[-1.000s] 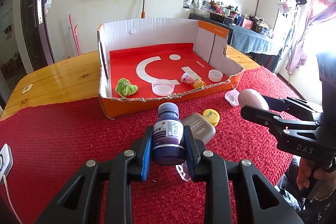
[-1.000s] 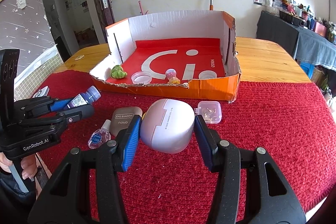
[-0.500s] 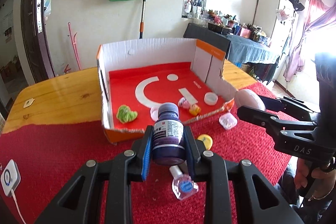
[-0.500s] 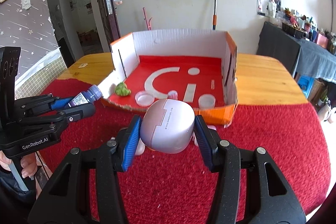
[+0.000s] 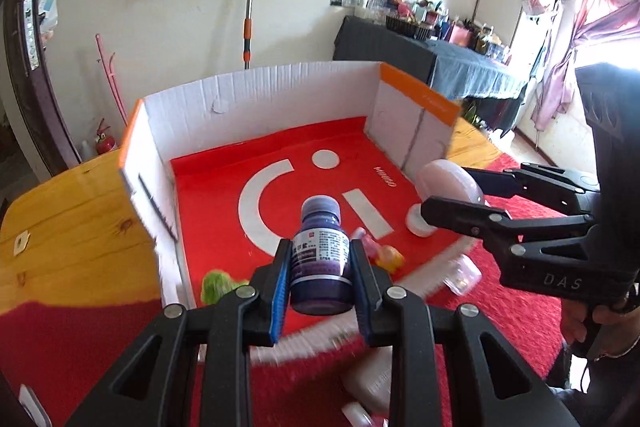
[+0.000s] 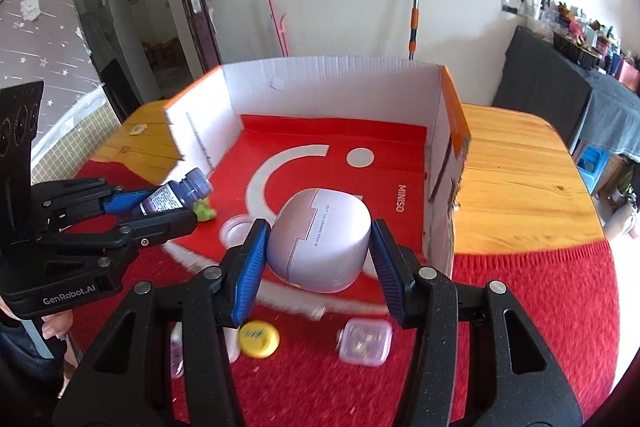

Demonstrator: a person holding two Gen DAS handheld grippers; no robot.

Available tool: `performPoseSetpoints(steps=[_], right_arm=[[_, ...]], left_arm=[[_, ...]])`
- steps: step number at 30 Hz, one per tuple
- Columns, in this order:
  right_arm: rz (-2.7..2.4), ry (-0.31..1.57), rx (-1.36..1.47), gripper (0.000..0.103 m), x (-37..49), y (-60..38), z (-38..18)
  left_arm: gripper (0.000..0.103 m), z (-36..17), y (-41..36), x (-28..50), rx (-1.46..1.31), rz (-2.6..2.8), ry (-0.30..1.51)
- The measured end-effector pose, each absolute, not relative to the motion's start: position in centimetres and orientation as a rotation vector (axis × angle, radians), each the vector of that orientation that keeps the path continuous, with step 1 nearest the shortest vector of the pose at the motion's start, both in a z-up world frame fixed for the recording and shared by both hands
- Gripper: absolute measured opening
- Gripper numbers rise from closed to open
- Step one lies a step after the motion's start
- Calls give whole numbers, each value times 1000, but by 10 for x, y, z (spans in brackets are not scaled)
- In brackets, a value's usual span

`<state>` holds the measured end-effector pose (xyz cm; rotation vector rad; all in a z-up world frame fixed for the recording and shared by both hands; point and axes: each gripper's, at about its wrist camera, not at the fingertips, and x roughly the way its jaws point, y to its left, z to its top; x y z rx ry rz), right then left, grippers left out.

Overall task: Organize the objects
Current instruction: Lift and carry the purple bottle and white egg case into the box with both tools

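Red cloth (image 6: 520, 327) covers the near part of a wooden table (image 6: 512, 179), and an open cardboard box (image 5: 280, 95) with a red floor stands on it. Both grippers tilt downward over the box's torn front edge. The left gripper (image 5: 320, 267) is clamped on a purple bottle (image 5: 322, 255), which stands upright between the blue pads above the box floor. The right gripper (image 6: 316, 259) grips a lilac case (image 6: 320, 239), pads pressed to its two sides, also hanging over the box floor.

Inside the box lie one green toy (image 6: 204, 211), one clear round lid (image 6: 236, 231), one white cap (image 5: 416, 223) and one small pink and yellow toy (image 5: 384, 255). On the cloth in front are one yellow cap (image 6: 259, 338), one small clear box (image 6: 364, 341) and one little dropper bottle (image 6: 176, 351), partly hidden by the gripper.

A second ago both grippers were back over the cloth, short of the box; they have since come forward and up, so bottle and case now sit over the box instead of over the cloth. Neither grip has changed.
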<state>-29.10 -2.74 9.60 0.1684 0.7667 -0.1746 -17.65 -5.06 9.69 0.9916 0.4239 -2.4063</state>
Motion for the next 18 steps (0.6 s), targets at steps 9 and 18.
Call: performPoseSetpoints(steps=[9,18], right_arm=[[-175,883,180,49,-245,-51,69],[-196,961,184,49,-222,-60,51]], left_arm=[[29,68,-90,-210,1113,-2360,445],[29,49,-109,-223,1179,-2347,491]])
